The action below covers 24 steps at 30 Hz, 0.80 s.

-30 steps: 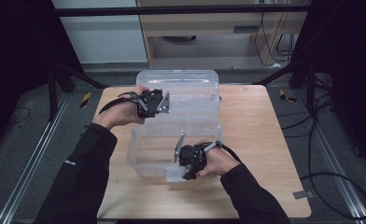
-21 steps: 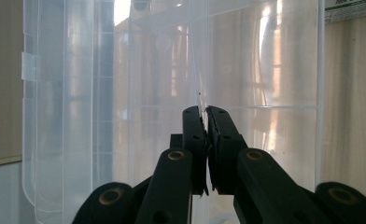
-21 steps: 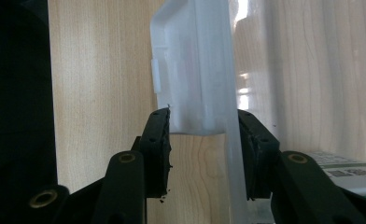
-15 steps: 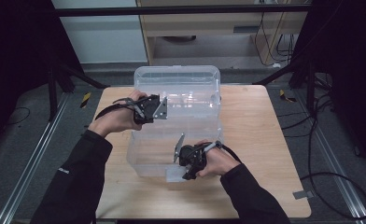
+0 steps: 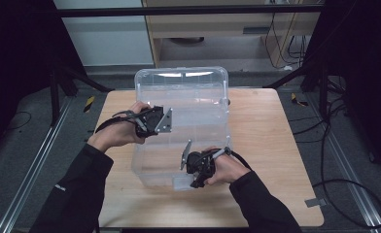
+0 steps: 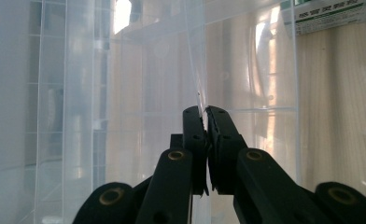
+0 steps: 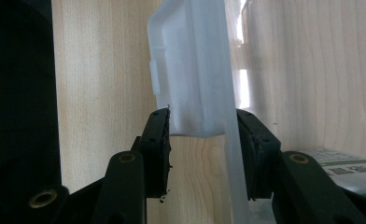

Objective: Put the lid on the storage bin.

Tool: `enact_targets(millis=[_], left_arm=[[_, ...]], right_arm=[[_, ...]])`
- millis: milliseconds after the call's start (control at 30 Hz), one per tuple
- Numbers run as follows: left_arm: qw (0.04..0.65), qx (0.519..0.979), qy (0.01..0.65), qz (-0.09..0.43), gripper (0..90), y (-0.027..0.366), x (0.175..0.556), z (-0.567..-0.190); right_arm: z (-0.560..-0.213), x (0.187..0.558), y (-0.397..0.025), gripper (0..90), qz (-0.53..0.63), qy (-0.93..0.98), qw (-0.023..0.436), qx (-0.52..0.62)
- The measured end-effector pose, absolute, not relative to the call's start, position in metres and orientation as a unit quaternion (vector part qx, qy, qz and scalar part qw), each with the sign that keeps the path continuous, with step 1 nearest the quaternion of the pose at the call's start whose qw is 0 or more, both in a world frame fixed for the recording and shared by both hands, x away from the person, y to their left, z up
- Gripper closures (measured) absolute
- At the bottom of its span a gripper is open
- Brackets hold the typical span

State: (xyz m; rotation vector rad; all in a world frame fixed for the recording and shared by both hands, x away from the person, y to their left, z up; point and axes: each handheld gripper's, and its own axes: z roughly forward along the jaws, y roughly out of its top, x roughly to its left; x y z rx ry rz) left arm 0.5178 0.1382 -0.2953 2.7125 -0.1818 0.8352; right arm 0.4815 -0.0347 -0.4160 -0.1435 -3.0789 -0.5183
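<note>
You hold a clear plastic storage bin [image 5: 193, 97] with both tools on a wooden desk [image 5: 266, 131], seen from the high view with your sleeved forearms coming in from the near edge. The bin sits near the middle of the desk, its far end reaching the desk's back edge and its near end in front of your right hand. Your left tool [image 5: 155, 121] meets the bin's left long side; in the left gripper view its two black jaws are pinched almost together on a thin clear wall edge [image 6: 200, 93], with the pale wood showing through the plastic behind it. Your right tool [image 5: 198, 174] is at the bin's near end; in the right gripper view its jaws stand wider, clamped either side of a thick, frosted, rounded part of the bin's rim [image 7: 195, 70], which rises between them over the wood grain. A white label with green print [image 7: 344, 163] lies at the lower right of that view. Black cables [image 5: 339, 194] trail across the grey floor right of the desk.
</note>
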Motion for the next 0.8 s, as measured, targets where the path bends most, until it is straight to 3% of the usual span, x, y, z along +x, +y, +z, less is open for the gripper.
enact_targets(millis=[800], left_arm=[[0.174,0.946,-0.057,0.268,86.3,0.144,0.491,-0.306]], right_arm=[[-0.416,0.478,-0.036,59.1,-0.173,-0.984,-0.001,-0.041]])
